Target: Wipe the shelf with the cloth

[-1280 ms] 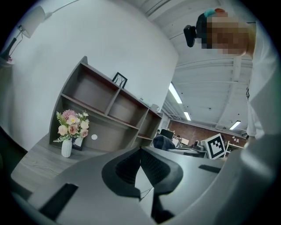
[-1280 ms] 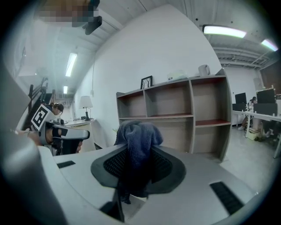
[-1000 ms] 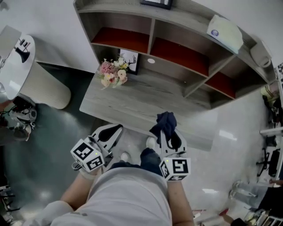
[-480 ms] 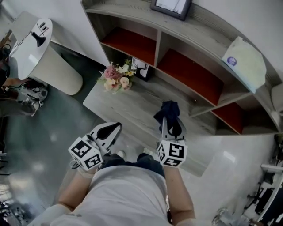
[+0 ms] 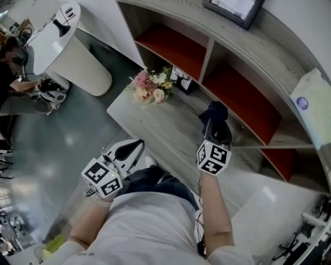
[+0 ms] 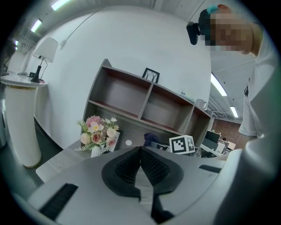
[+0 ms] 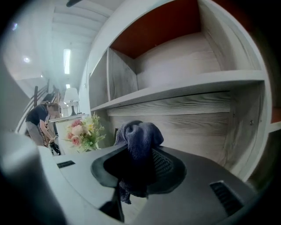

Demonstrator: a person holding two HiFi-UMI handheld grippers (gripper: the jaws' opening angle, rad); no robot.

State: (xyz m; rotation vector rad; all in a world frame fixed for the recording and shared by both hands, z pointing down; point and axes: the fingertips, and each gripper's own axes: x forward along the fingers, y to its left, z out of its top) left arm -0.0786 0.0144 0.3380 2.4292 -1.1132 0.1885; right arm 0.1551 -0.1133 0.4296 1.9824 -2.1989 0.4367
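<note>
My right gripper (image 5: 215,124) is shut on a dark blue cloth (image 5: 214,112), which bunches out past the jaws (image 7: 139,136). It hangs over the grey wooden desk top (image 5: 155,127), close in front of the shelf unit (image 5: 243,67) with red-backed compartments; the lower shelf board (image 7: 175,90) is just above and beyond the cloth. My left gripper (image 5: 125,151) is shut with nothing in it, held low by the desk's near edge, away from the shelf. In the left gripper view the shelf (image 6: 145,99) shows far ahead.
A flower bouquet (image 5: 149,88) and a small picture frame (image 5: 182,80) stand on the desk's left part. A dark frame (image 5: 235,10) and a white pack (image 5: 313,106) rest on the shelf top. A white round stand (image 5: 67,41) with a lamp stands left.
My right gripper has carried the cloth forward and up over the desk toward the shelf. The head view has swung right; the left gripper has stayed low.
</note>
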